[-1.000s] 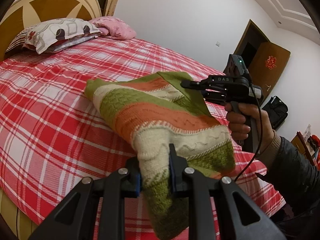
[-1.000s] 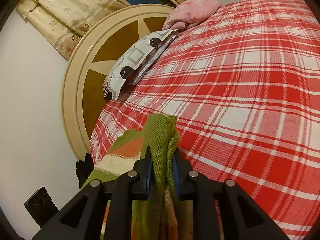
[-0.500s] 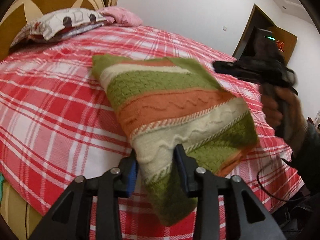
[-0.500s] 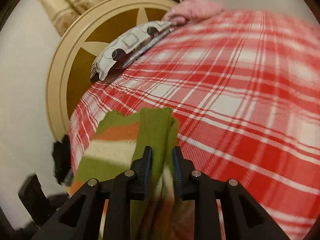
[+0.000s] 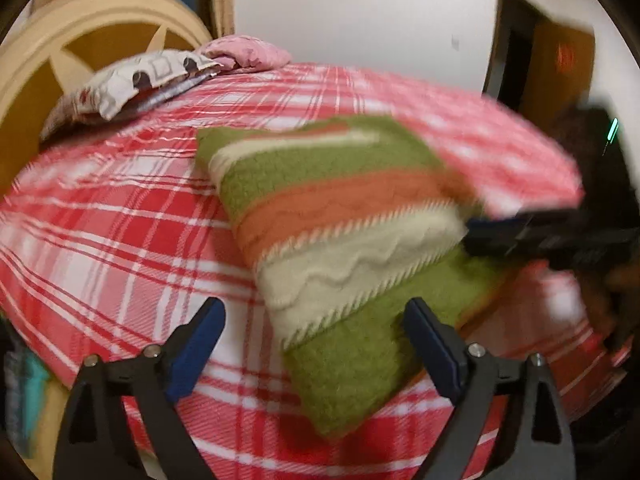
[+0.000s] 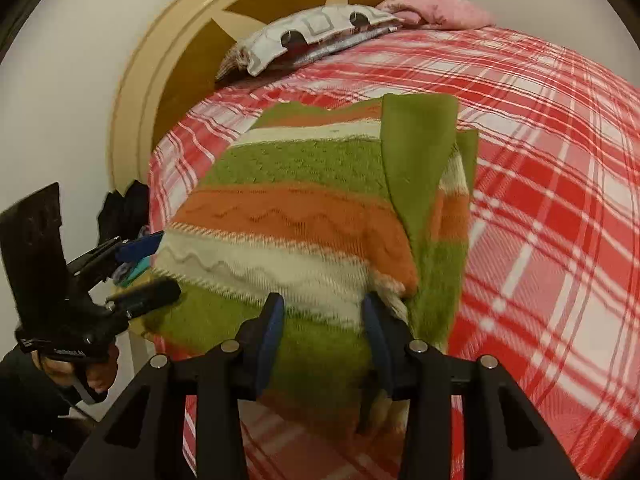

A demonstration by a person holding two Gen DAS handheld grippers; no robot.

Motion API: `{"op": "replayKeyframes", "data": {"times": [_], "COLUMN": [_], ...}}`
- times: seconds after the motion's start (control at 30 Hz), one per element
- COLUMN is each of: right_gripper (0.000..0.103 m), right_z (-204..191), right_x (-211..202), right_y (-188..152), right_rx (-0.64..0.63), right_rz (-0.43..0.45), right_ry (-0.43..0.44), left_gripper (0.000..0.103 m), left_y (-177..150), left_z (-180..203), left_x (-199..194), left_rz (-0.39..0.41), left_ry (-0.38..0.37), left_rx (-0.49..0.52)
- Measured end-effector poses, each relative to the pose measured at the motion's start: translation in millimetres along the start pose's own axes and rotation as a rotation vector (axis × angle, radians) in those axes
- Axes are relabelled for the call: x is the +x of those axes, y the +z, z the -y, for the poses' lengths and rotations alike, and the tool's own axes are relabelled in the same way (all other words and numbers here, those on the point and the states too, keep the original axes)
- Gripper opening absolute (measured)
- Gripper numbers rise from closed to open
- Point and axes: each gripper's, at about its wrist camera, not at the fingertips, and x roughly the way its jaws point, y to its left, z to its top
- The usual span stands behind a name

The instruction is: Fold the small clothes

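Observation:
A small knitted sweater (image 5: 340, 236) with green, orange and cream stripes lies folded on the red plaid bed (image 5: 120, 232); it also shows in the right wrist view (image 6: 304, 220). My left gripper (image 5: 314, 342) is open wide, its jaws spread on either side of the sweater's near green edge. My right gripper (image 6: 324, 336) is open over the sweater's near edge, jaws apart with knit showing between them. A green flap (image 6: 416, 148) lies folded over the sweater's right side. Each gripper shows in the other's view, the right (image 5: 560, 236) and the left (image 6: 132, 276).
A patterned pillow (image 5: 132, 84) and a pink cloth (image 5: 248, 50) lie at the head of the bed against the round cream headboard (image 5: 80, 40). A dark doorway (image 5: 532, 64) is at the far right. The bed's edge runs just below my grippers.
Both grippers have opened and let go of the sweater. It has come down from being held up and now lies flat on the bed.

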Motion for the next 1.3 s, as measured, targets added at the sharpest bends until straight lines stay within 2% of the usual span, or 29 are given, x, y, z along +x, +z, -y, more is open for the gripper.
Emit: {"op": "replayKeyframes", "data": {"times": [0.07, 0.17, 0.27, 0.37, 0.43, 0.5, 0.63, 0.77, 0.87, 0.9, 1.07, 1.3], "right_gripper": [0.042, 0.042, 0.042, 0.042, 0.042, 0.044, 0.044, 0.044, 0.054, 0.055, 0.055, 0.055], "right_z": [-4.2, -2.5, -0.7, -3.5, -3.6, -2.8, -6.8, -39.9, -63.2, -68.3, -88.3, -96.1], "right_x": [-3.5, -10.6, -10.8, -9.0, -17.5, -32.6, -70.5, -103.7, -123.5, -128.9, -153.2, -175.3], "right_y": [-4.9, -5.1, -0.6, -7.7, -11.2, -17.4, -26.7, -32.3, -36.2, -36.8, -41.6, -48.3], "right_rx": [-0.04, -0.049, -0.027, -0.062, -0.044, -0.027, 0.028, -0.034, -0.093, -0.107, -0.152, -0.147], "right_rz": [0.005, 0.021, 0.02, 0.026, 0.034, 0.048, 0.128, 0.221, 0.275, 0.289, 0.34, 0.406], "right_ry": [-0.02, -0.024, -0.033, -0.049, -0.059, -0.183, -0.198, -0.261, -0.312, -0.324, -0.371, -0.428], "left_gripper": [0.094, 0.097, 0.103, 0.103, 0.103, 0.103, 0.103, 0.103, 0.103, 0.103, 0.103, 0.103], "left_y": [-8.3, -12.1, -9.6, -9.3, -7.1, -4.9, 0.9, 16.9, 25.6, 28.0, 35.3, 35.3], "left_z": [1.4, -6.9, -9.8, -10.3, -8.4, -4.2, 0.8, 6.0, 7.0, 6.9, 6.2, 8.5], "left_x": [7.6, 7.8, 10.7, 9.2, 2.2, -15.8, -45.7, -81.5, -101.0, -105.4, -113.9, -122.3], "left_rz": [-0.036, -0.037, -0.045, -0.074, -0.079, -0.05, 0.006, 0.105, 0.163, 0.179, 0.214, 0.237], "left_ry": [-0.002, -0.016, 0.01, 0.007, 0.027, 0.053, 0.05, 0.062, 0.039, 0.04, 0.032, 0.038], "left_rx": [0.006, -0.052, -0.067, -0.114, -0.108, -0.084, -0.079, -0.066, -0.072, -0.072, -0.064, -0.065]}}
